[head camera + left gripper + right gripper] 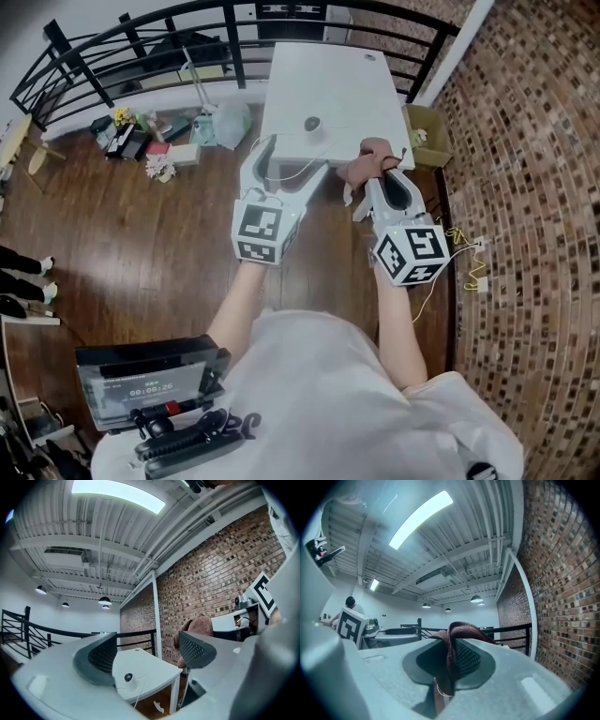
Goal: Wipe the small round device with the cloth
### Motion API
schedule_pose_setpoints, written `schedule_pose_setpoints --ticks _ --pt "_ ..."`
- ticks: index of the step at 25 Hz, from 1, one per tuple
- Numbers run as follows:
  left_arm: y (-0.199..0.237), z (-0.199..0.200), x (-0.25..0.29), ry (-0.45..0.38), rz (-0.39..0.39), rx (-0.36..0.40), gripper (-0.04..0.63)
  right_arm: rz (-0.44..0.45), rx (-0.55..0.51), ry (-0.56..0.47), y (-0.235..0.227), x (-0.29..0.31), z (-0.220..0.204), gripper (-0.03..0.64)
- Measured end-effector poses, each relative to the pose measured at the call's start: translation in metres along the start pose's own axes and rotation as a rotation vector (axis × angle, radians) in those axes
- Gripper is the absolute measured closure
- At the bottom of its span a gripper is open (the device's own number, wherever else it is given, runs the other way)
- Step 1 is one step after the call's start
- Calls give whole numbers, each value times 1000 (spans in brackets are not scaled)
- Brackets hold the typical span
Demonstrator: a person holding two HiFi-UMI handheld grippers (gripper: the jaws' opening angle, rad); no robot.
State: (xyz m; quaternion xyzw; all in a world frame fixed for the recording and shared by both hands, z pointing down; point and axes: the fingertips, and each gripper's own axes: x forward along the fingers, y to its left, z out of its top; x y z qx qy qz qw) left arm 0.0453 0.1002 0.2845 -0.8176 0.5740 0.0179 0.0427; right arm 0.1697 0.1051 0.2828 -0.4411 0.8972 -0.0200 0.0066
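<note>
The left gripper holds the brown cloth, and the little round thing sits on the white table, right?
No, the right gripper holds the brown cloth, as the right gripper view shows. The little round thing does sit on the white table.

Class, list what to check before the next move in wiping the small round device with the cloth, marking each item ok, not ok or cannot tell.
1. The cloth is clamped in the right gripper: ok.
2. The left gripper is open, nothing between its pads: ok.
3. The small round device stands on the table: ok.
4. The device lines up between the left jaws: ok, ahead of them.
5. The cloth touches the device: not ok, apart.
6. The device's cable is clear of both grippers: cannot tell.
</note>
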Motion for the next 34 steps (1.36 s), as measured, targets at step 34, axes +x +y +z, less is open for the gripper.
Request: schedule_pose_setpoints --ticks 34 --pt "5 -20 -1 44 -8 -27 172 9 -3 32 12 8 -11 577"
